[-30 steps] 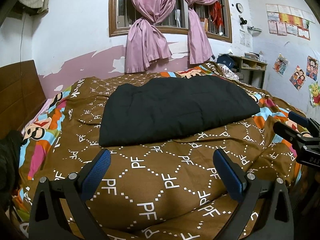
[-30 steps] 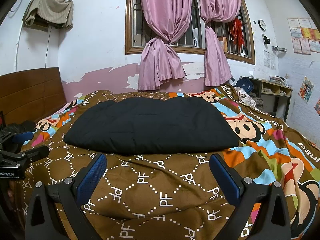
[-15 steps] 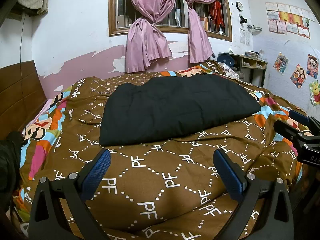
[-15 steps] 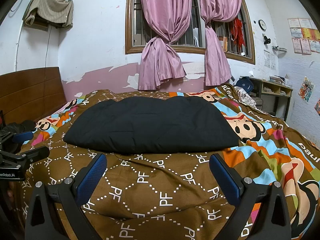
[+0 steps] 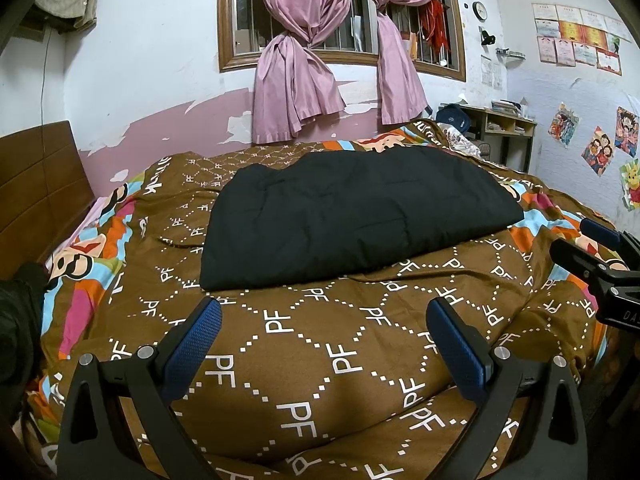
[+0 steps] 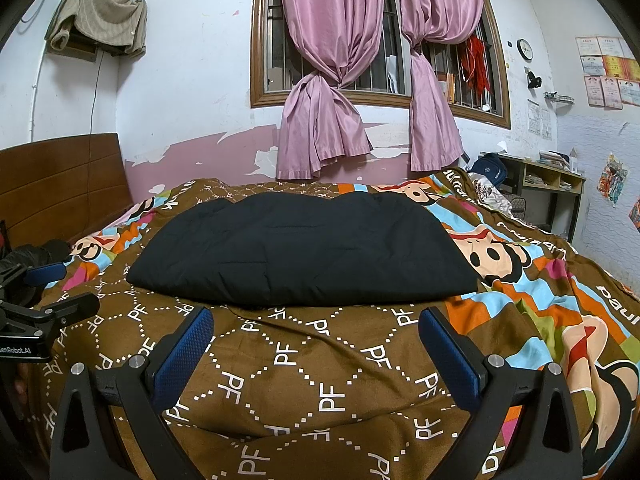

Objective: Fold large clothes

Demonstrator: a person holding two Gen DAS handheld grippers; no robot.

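Note:
A black padded garment (image 5: 352,212) lies folded flat in the middle of the bed, also in the right wrist view (image 6: 304,248). My left gripper (image 5: 324,320) is open and empty, held above the brown cover near the bed's front edge, short of the garment. My right gripper (image 6: 316,332) is open and empty at the same distance. The right gripper also shows at the right edge of the left wrist view (image 5: 592,256), and the left gripper at the left edge of the right wrist view (image 6: 44,300).
The bed has a brown patterned cover (image 5: 344,356) with cartoon stripes (image 6: 540,280). A wooden headboard (image 6: 60,188) stands at left, dark clothing (image 5: 16,312) beside it. A desk (image 6: 552,184) stands at the back right, and a curtained window (image 6: 372,60) behind.

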